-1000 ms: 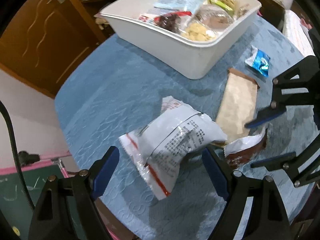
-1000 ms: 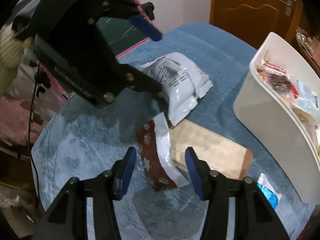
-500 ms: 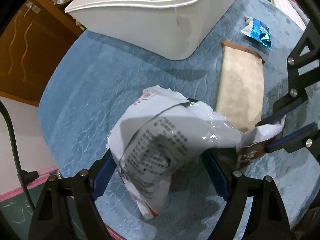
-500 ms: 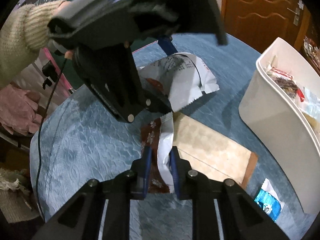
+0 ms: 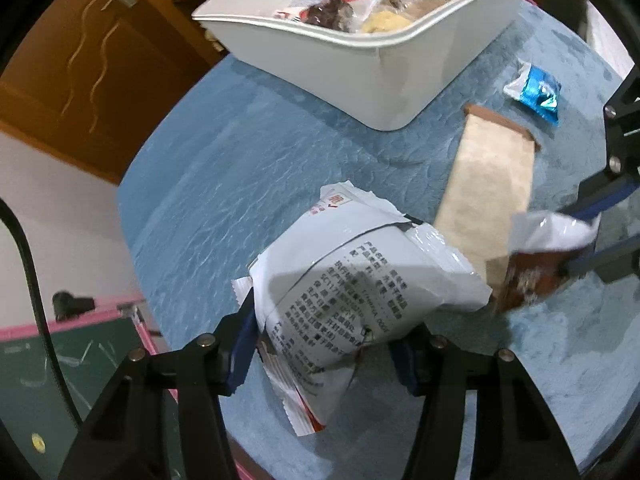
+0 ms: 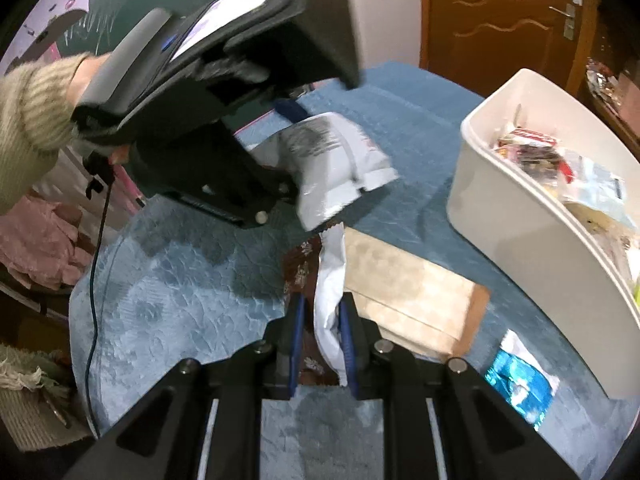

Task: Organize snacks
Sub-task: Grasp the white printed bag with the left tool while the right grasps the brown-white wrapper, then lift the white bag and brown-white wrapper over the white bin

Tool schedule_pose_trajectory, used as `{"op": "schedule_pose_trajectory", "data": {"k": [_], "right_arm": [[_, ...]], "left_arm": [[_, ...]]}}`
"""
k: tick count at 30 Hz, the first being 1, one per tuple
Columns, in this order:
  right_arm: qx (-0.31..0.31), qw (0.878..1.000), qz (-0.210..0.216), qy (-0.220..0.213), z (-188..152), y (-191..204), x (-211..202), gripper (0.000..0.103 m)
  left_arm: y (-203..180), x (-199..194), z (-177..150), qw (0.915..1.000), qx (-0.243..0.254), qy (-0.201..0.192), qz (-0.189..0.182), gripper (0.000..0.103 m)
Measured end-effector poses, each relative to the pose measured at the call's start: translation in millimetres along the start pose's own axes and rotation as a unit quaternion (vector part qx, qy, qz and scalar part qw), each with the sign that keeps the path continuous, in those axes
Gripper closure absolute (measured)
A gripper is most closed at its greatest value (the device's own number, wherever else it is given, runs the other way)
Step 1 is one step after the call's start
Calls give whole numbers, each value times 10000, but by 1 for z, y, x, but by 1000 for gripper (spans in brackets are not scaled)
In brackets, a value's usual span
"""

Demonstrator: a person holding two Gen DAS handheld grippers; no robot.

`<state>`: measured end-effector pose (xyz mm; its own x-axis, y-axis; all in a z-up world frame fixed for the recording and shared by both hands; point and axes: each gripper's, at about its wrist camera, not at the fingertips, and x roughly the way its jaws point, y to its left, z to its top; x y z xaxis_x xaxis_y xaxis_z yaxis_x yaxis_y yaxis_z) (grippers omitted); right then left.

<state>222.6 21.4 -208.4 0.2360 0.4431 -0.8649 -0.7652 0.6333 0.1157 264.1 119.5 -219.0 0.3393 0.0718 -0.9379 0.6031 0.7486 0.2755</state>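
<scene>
You have a packet in each gripper, which makes sense with the white bin (image 5: pixel 360 68) just ahead and already part full of snacks: two go in on one trip. Your left gripper (image 5: pixel 324 344) is clenched on the white snack bag (image 5: pixel 360 280), its blue pads pressing the puffy sides low down, so the bag stands up off the blue-covered surface (image 5: pixel 224 184) with its printed back toward the camera; from the right wrist view the same bag (image 6: pixel 336 168) hangs clear of the cloth, pointed toward the bin (image 6: pixel 520 232). Your right gripper (image 6: pixel 322 344) is closed tight on the brown-and-white wrapper (image 6: pixel 326 280), pinching its crumpled white seam edge, the thinnest part to nip; the brown printed end looks lifted, though whether its far tip touches the cloth I cannot tell. The tan flat packet (image 6: pixel 408 296) lies on the surface just beside and partly under that wrapper, and the small blue foil packet (image 6: pixel 520 384) rests near the bin's wall, both waiting their turn. As for writing, the white bag carries columns of small black Chinese text and a red mark near its top corner, too small and blurred to read; no brand name is legible anywhere.
</scene>
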Motion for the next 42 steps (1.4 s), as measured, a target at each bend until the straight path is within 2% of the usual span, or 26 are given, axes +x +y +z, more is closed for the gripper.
{"op": "schedule_pose_trajectory", "data": {"k": [11, 22, 28, 33, 42], "right_arm": [[375, 9974, -337, -524, -16, -6, -69, 86], [668, 9889, -790, -1068, -43, -10, -144, 86], [1098, 9752, -1067, -1601, -43, -33, -199, 86], [1424, 9581, -1341, -2092, -39, -56, -247, 86], [1957, 9280, -1602, -2735, -30, -86, -307, 86]], "left_arm": [[-9, -86, -14, 9968, -667, -412, 126, 47], [-33, -169, -3, 9894, -1169, -822, 270, 47], [-31, -220, 20, 9801, -1449, -1294, 413, 47], [-23, -258, 48, 9688, -1759, -1682, 469, 47], [-8, -297, 87, 9531, -2062, -2152, 524, 47]]}}
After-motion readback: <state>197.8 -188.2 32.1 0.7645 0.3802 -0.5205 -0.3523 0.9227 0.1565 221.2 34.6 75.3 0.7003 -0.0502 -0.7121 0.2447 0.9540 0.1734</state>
